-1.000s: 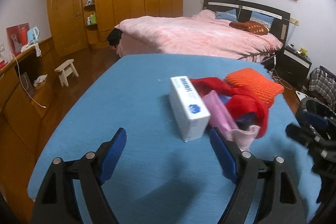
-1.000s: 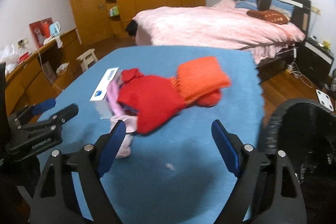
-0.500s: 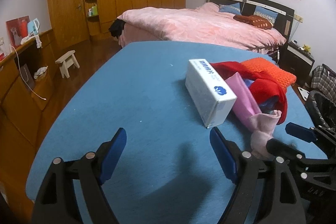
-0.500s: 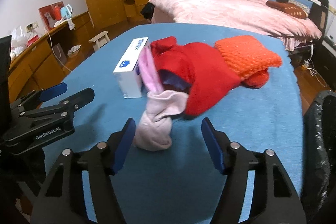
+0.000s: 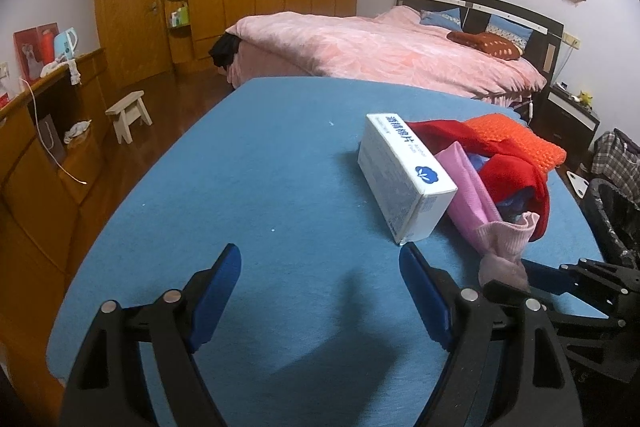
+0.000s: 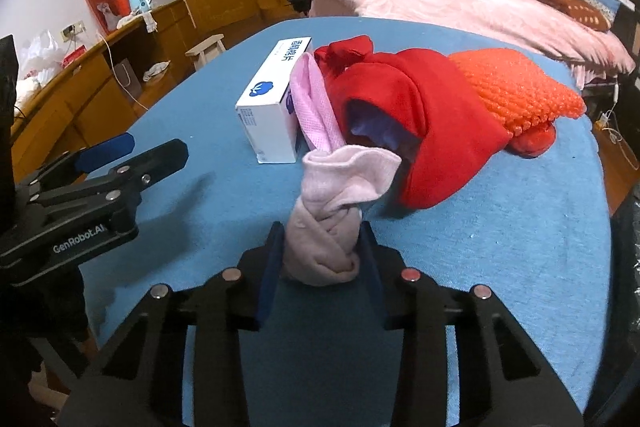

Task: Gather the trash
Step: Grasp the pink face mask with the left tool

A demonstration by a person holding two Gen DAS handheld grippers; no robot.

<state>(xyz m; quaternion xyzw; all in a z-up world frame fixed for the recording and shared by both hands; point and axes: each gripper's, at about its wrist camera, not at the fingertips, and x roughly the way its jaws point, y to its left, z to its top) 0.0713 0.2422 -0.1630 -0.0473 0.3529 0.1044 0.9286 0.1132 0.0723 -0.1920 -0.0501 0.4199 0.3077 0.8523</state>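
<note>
Closing on a twisted pale pink sock, the right gripper has its blue pads against both sides of the bundle, low at six o'clock in the right wrist view. The sock's open cuff flops up toward twelve o'clock, touching a pink mesh cloth that leans on a white tissue box. The box is shut; what it holds cannot be told. A red garment lies at one o'clock, overlapping an orange knitted piece farther toward two o'clock.

The left gripper hangs spread wide over bare blue tabletop, nothing between its pads; the corner of the box sits just beyond its right pad at one o'clock in the left wrist view.

A black bin with a dark liner stands off the table's rim at three o'clock; its contents are hidden. The table's left half, from nine to eleven o'clock, is open cloth running to a curved rim, with wooden floor and a small stool beyond. A pink-covered bed fills twelve o'clock.
</note>
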